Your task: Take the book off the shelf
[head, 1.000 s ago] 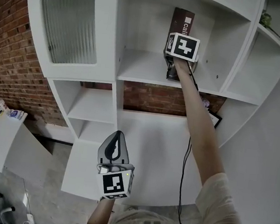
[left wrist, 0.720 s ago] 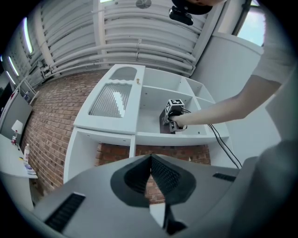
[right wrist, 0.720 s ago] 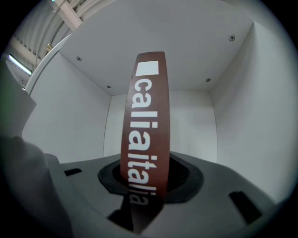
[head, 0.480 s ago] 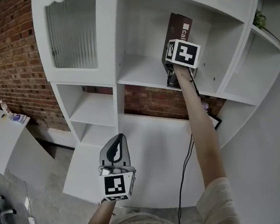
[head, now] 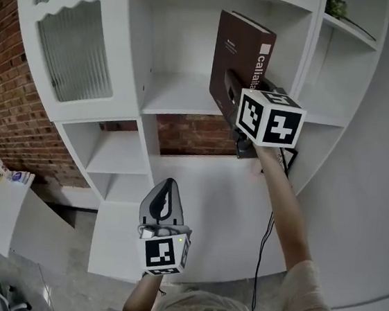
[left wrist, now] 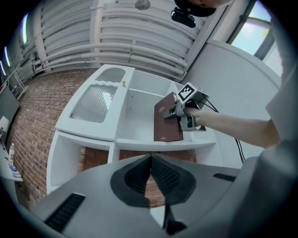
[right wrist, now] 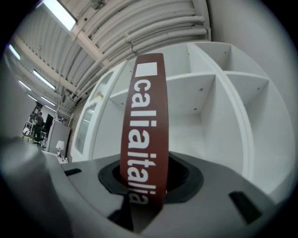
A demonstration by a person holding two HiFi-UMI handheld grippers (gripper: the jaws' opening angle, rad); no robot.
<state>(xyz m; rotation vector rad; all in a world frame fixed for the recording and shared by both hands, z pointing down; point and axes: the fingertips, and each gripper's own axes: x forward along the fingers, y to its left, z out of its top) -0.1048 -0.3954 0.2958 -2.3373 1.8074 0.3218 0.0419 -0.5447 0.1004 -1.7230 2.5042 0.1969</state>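
The right gripper (head: 234, 87) has its fingers squeezed on the spine of the brown book (head: 234, 51), low down, and holds it standing up. In the head view the book is up at 1 o'clock, at the front edge of the white shelf (head: 180, 95). I cannot tell if its bottom touches the board. The left gripper (head: 164, 200) is down at 6 o'clock, well away, with its fingers pressed together and nothing between them.

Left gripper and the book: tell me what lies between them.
Head view: only a bare white shelf board and a strip of brick wall lie between the left gripper and the book.
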